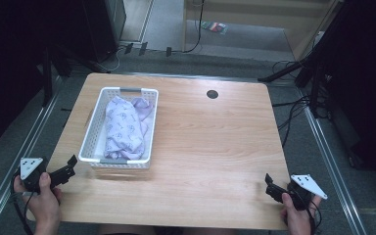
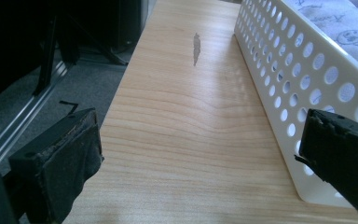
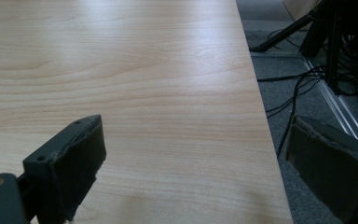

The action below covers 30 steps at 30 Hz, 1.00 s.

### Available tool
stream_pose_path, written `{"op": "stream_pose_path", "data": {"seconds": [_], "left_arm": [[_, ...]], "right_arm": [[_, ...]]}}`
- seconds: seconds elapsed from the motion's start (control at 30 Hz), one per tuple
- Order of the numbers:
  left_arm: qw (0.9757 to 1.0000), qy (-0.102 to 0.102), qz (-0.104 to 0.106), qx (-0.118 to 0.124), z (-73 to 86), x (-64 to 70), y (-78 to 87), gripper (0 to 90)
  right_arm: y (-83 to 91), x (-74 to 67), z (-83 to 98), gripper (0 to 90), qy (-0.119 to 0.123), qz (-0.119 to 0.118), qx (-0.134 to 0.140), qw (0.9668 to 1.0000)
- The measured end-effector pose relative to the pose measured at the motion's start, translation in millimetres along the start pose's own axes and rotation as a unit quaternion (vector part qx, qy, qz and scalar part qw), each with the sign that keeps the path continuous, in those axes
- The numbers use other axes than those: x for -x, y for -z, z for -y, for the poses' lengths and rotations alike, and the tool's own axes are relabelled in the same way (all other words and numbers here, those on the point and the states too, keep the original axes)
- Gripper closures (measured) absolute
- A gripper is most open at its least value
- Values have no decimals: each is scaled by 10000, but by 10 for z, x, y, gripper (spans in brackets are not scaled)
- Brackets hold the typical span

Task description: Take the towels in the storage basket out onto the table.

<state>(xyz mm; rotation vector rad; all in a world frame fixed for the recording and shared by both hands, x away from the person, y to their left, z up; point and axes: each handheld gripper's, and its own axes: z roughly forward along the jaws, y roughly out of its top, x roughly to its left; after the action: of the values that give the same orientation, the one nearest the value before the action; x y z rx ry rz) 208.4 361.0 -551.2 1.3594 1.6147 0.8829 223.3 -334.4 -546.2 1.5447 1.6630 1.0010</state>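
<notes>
Basket [image 1: 90, 143] with lilac cloth [image 1: 125, 128] sat on the left half of the table [image 1: 215, 161], long side running away from the person. Left gripper [image 1: 71, 166] was held at the near-left table edge, just beside the basket's near corner, jaws apart, nothing between. Right gripper [image 1: 269, 182] was held near the near-right corner, well apart from the basket, jaws apart, empty.

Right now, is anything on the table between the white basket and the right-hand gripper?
No. In the high view, bare wood lies between the white basket and the right gripper.
</notes>
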Motion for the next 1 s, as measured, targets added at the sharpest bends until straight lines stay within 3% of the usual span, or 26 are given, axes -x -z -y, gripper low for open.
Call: {"op": "stream_pose_path", "data": {"seconds": [0.1,0.17,0.27,0.3,0.4,0.47,0.67,0.8,0.93,1.0], "left_arm": [[9999,-113,-9,-74,-15,11,-4,0],[9999,31,-12,-117,-50,-18,0,0],[9998,-132,-59,-123,-135,-38,61,0],[9998,-192,-44,-100,-163,-46,97,0],[9999,-60,116,-7,-237,-64,206,0],[9998,-91,160,-47,-281,-46,250,0],[9984,-336,463,-23,-505,118,387,0],[9959,-666,590,-141,-715,247,431,0],[9929,-834,774,-354,-977,354,402,0],[9920,-871,812,-419,-1021,377,387,0]], "right_arm": [[-4,9,-1,51,-24,-16,-4,10000],[-2,1,1,53,-10,-6,-15,10000],[-14,-9,-5,54,33,-12,-49,10000],[-14,-9,-5,54,33,-12,-49,10000],[-16,-17,-6,60,53,-7,-64,10000],[-25,-21,-8,60,90,1,-107,9999],[-28,-28,-9,64,87,-7,-124,9999],[-42,-27,-14,66,120,-16,-180,9998],[-48,-32,-17,67,137,-19,-216,9997],[-50,-34,-18,67,143,-22,-219,9997]]}}
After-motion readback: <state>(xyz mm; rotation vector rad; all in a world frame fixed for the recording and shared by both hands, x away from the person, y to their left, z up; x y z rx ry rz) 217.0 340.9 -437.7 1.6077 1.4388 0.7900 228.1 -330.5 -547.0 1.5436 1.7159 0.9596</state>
